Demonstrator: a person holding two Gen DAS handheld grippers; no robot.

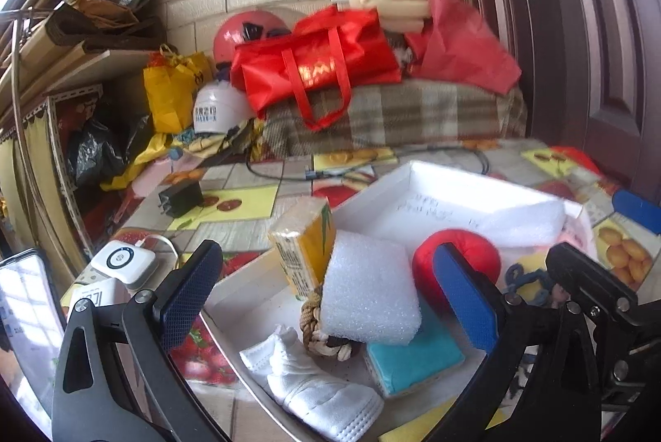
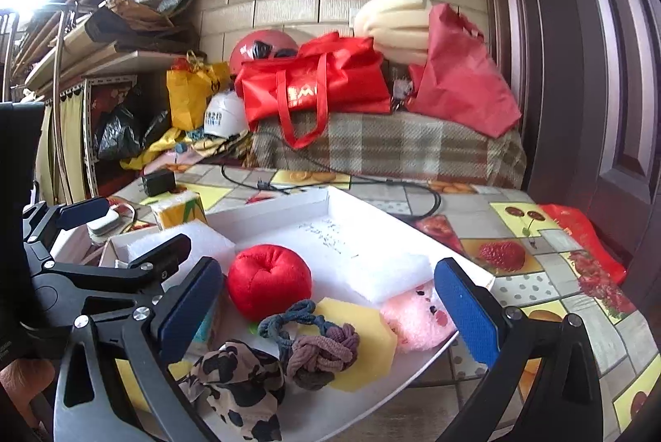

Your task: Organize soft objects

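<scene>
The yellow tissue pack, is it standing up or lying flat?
Standing up, slightly tilted: the yellow tissue pack rises on end inside the white tray, beside the foam block.

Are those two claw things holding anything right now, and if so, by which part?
Nothing is held. The left gripper and right gripper both have their jaws wide open above the tray.

A fruit-print tablecloth (image 2: 549,260) covers the table, bearing a white tray (image 2: 363,206), charger (image 2: 159,182) and cable (image 2: 429,194).
</scene>
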